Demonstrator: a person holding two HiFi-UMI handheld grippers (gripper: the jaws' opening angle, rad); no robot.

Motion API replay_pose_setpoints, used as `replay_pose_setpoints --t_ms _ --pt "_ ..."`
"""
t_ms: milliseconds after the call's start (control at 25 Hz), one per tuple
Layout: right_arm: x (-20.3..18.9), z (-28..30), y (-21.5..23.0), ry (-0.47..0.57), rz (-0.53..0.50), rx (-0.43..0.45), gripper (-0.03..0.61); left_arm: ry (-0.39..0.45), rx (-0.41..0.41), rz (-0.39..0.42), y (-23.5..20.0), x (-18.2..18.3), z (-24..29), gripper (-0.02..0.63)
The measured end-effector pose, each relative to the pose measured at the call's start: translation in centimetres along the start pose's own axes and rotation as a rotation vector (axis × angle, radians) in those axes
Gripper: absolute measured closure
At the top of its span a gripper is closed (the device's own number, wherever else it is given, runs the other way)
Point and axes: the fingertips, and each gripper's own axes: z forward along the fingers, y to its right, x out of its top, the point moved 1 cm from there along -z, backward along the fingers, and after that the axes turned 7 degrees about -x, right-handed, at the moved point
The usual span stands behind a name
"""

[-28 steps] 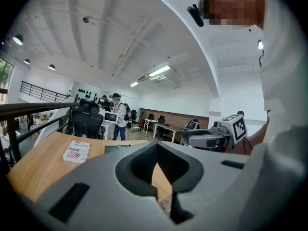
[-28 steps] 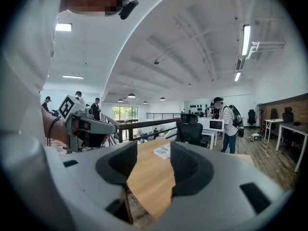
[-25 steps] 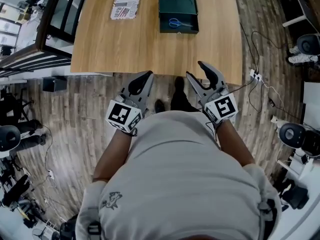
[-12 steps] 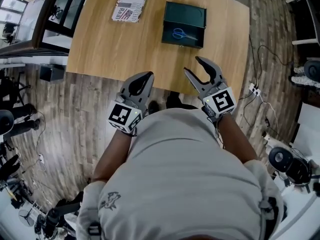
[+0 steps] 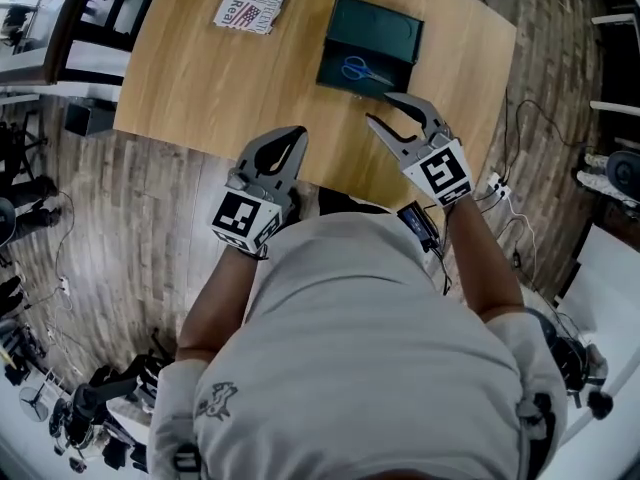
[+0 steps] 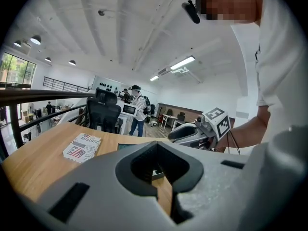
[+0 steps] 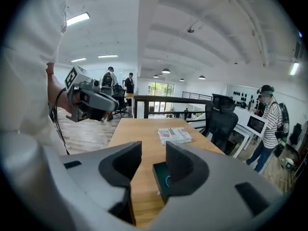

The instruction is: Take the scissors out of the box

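Fingers of the right gripper (image 5: pixel 377 107) stand apart with nothing between them, having just narrowed; the left gripper (image 5: pixel 296 134) is pressed closed and empty. Blue-handled scissors (image 5: pixel 358 69) lie flat in the open dark box (image 5: pixel 385 20) just beyond. They are probably light, stiff and thin with slick blades, so the handle loops look like the surest hold.

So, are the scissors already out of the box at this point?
No, the head view shows the blue-handled scissors lying inside the open dark box on the wooden table.
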Motion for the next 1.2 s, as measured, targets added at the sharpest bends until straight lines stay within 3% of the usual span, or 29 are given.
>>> replay_pose_setpoints --t_ms 400,760,1200 --pt "-4.9 5.6 3.5 -0.184 -0.104 0.119 0.451 -0.025 0.038 -0.005 -2.3 -0.2 3.5 0.609" --pt "-11.1 11.2 4.9 -0.357 -0.16 0.211 0.466 -0.068 0.067 -0.029 -5.2 -2.5 6.8 0.609" --pt "-17.5 16.0 4.3 -0.529 -0.204 0.256 0.465 -0.127 0.073 -0.041 -8.0 -6.2 9.8 0.609"
